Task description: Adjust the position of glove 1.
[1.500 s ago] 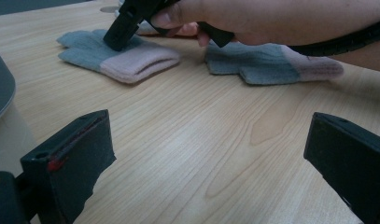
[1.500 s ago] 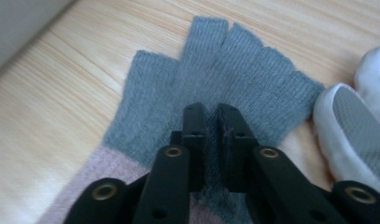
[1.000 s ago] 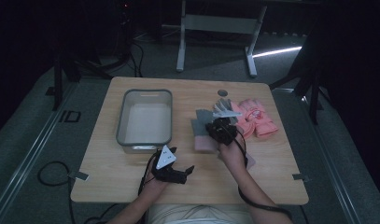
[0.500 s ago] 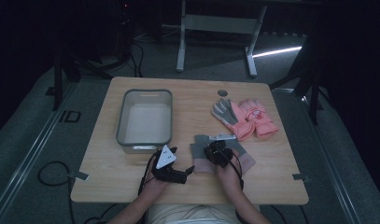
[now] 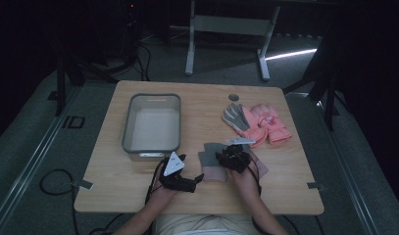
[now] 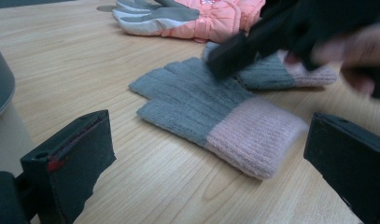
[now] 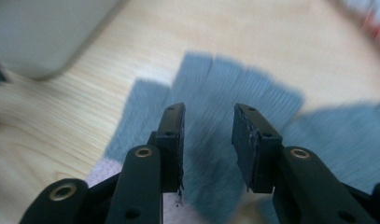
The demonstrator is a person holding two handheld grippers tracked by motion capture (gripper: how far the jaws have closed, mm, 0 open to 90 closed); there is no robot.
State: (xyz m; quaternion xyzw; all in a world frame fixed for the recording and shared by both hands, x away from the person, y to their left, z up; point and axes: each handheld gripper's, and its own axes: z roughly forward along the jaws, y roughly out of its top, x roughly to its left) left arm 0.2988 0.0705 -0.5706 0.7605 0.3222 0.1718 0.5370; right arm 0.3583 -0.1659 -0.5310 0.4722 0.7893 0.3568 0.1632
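a grey knit glove (image 6: 192, 100) with a pink cuff lies flat on my table, its twin (image 6: 276, 74) just behind it, partly hidden, cuff pointing right.

The left gripper (image 5: 198, 178) is black, with a grey three-cornered plate (image 5: 173, 164) bearing dark dots on top and a black cable trailing back along the forearm. In the left gripper view its jaws are broad, flat black blocks; one shows a small round hole and a red mark at its edge. The right gripper (image 7: 207, 144) is black too, with slim arms carrying brass-ringed rivet holes and rectangular pads with small screw recesses. The person's forearms are bare, above a pale garment (image 5: 207, 224).
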